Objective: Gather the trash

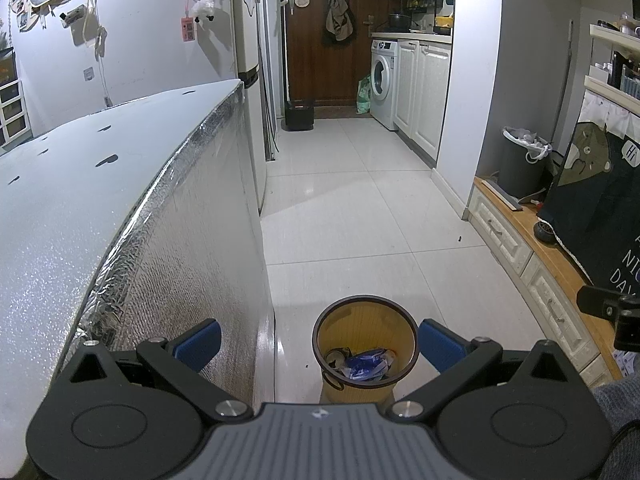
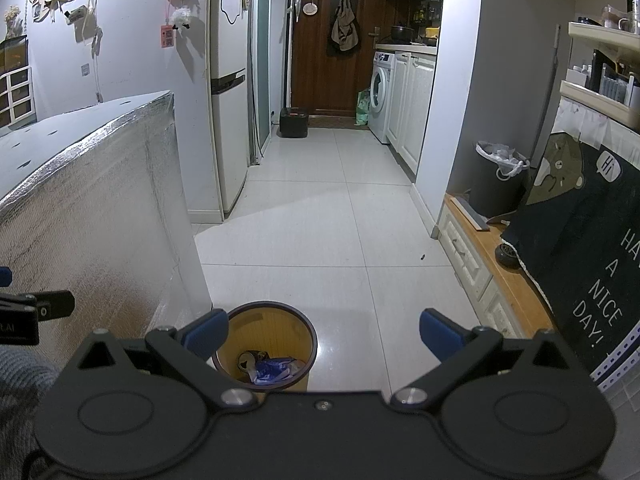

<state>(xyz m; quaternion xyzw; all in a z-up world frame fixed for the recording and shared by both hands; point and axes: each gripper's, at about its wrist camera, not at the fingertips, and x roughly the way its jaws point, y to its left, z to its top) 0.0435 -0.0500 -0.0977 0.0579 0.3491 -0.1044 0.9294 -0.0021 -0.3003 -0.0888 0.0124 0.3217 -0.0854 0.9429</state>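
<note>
Both tools are spread wide with nothing between the blue pads. Left tool (image 1: 319, 342) hangs right over the small round yellow wastebasket with a dark rim (image 1: 366, 308), which sits on the white tiled floor (image 1: 360, 216) just beside the foil-wrapped side of the tabletop (image 1: 72, 184). Right tool (image 2: 324, 332) is off to the basket's right, so the bin (image 2: 267, 318) shows up near its left finger (image 2: 208, 330).

Inside the basket there's a crumpled blue plastic wrapper (image 1: 368, 365) lying next to an empty metal can (image 1: 336, 358), both down at the bottom. Same two bits show from the right wrist view: wrapper (image 2: 274, 369) and can (image 2: 247, 359).

Further back on the right, a dark grey bin with a white bag liner (image 1: 520, 160) stands on the wooden ledge (image 1: 560, 256), well apart from the yellow one.
</note>
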